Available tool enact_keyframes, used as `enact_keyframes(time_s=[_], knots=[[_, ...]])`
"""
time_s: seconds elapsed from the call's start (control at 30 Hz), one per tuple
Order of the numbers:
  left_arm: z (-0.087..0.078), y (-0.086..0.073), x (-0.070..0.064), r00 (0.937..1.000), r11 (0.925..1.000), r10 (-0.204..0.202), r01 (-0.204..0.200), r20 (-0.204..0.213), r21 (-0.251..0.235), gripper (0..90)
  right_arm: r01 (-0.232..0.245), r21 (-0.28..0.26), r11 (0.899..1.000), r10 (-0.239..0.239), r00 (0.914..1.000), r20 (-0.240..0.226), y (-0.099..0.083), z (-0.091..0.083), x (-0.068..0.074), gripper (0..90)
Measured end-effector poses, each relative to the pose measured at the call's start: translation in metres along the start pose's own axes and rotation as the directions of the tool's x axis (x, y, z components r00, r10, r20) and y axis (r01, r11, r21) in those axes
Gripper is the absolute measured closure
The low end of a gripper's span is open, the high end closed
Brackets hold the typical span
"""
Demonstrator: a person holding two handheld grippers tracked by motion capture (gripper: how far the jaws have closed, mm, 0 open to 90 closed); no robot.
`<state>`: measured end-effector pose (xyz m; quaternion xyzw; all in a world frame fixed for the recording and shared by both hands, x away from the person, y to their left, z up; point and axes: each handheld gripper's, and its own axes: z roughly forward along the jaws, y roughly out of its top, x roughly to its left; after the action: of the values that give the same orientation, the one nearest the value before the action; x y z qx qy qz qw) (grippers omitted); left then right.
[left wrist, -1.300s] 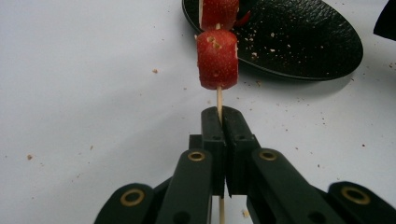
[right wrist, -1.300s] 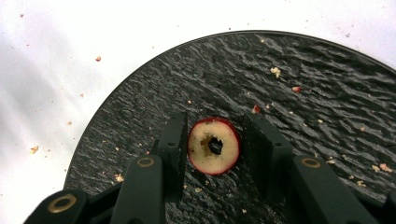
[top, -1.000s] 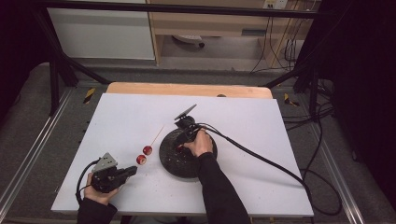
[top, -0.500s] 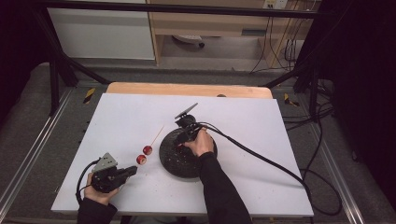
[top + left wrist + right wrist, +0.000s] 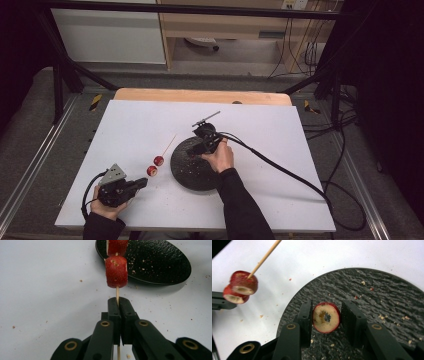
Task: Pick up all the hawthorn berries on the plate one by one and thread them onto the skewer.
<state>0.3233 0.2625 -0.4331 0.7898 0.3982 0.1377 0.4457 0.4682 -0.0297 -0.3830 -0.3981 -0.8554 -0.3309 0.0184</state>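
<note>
White tabletop (image 5: 300, 150) unchanged; our left gripper (image 5: 119, 305) still clamps the skewer (image 5: 117, 293), our right gripper (image 5: 325, 315) stays wide around the slice (image 5: 326, 317), ungrasped.

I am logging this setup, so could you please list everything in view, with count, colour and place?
table top: one, white, centre.
plate: one, black, mid-table, crumbs on it.
skewer: one, pale wood, clamped in the left gripper.
fruit slices on skewer: two, red, left of the plate.
fruit slice: one, red rim, pale cored middle, on the plate between the right fingers.
cable: one, black, trailing right.
left gripper: shut on skewer.
right gripper: open around the slice.
</note>
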Motion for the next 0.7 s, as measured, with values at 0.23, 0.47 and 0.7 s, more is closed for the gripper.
enact_keyframes(time_s=[0.23, 0.47, 0.7], knots=[[0.001, 0.001, -0.002, 1.0, 1.0, 0.008, -0.008, 0.0, 0.003, 88.1, -0.025, -0.097, 0.995, 0.02, 0.9982, -0.056, -0.019, -0.012, -0.002, 63.1], [0.003, 0.002, -0.005, 0.9998, 0.9999, 0.01, -0.01, 0.014, -0.001, 88.2, -0.061, -0.198, 0.978, 0.043, 0.9948, -0.093, -0.035, -0.027, -0.007, 63.2], [0.001, 0.003, -0.007, 0.9998, 0.9999, 0.012, -0.012, 0.018, -0.01, 88.1, -0.087, -0.286, 0.954, 0.055, 0.9917, -0.116, -0.053, -0.038, -0.009, 63.2]])
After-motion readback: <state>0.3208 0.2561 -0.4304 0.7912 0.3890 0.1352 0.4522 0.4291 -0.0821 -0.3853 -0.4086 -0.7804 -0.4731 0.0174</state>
